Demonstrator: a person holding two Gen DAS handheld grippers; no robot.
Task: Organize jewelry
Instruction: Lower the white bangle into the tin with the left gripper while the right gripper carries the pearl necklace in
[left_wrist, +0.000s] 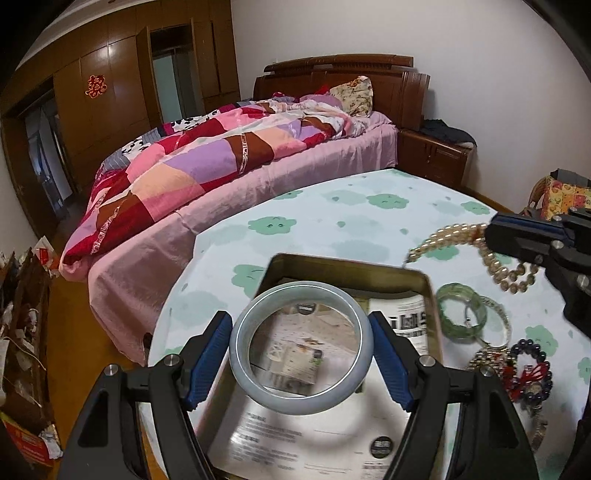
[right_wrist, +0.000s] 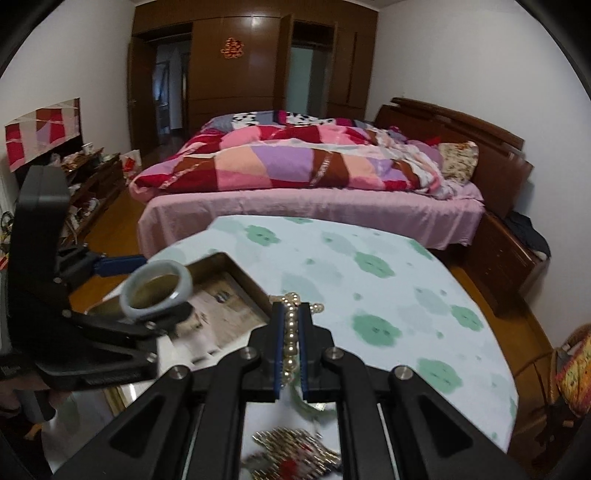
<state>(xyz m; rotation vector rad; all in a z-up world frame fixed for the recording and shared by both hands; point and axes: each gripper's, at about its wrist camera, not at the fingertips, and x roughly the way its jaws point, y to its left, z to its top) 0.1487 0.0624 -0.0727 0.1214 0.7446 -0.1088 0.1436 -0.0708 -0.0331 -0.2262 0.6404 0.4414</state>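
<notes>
Left tool (left_wrist: 301, 363) clamps a pale grey-white bangle (left_wrist: 301, 343); right tool (right_wrist: 290, 350) pinches golden pearl beads (right_wrist: 290, 332).

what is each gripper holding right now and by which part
The left gripper holds the pale jade bangle across its outer rim, over the tin tray. The right gripper pinches the pearl bead strand partway along, with ends hanging free.

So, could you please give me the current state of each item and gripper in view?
Left gripper: shut on the pale bangle, held above the tin.
Right gripper: shut on the pearl strand, lifted off the table.
Tin: open, papers inside.
Green bangle: lying on the tablecloth.
Dark bead bracelet: lying on the tablecloth.
</notes>
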